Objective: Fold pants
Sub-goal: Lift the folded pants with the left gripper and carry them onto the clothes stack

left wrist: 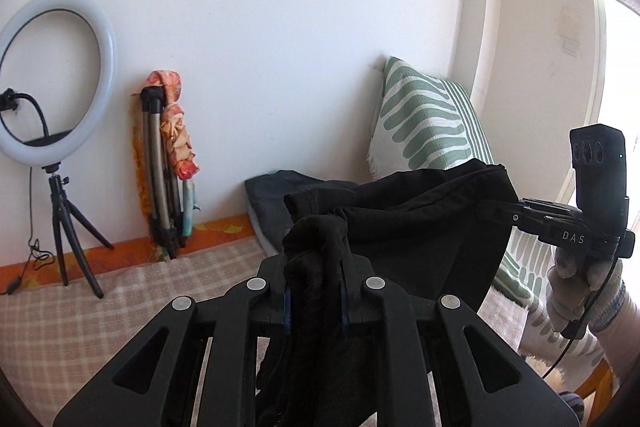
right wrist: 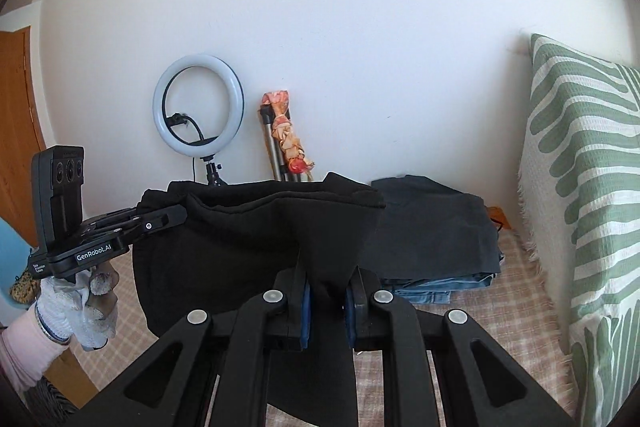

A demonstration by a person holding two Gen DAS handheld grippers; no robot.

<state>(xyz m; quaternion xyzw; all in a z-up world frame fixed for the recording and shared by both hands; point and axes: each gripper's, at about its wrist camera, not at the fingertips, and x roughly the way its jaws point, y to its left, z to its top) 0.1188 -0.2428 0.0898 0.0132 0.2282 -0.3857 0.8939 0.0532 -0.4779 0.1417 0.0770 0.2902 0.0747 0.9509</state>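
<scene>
Pants [left wrist: 420, 223] of black cloth hang in the air above the bed [left wrist: 120, 307], stretched between my two tools. My left tool [left wrist: 316, 303] is clamped on a bunched end, and my right tool [right wrist: 328, 301] is clamped on another part of the same cloth. I judge I should keep both at equal height and hold the edge tight before I lay it down. I count one black pair, one pile of folded clothes [right wrist: 436, 227], one pillow [right wrist: 580, 187].
</scene>
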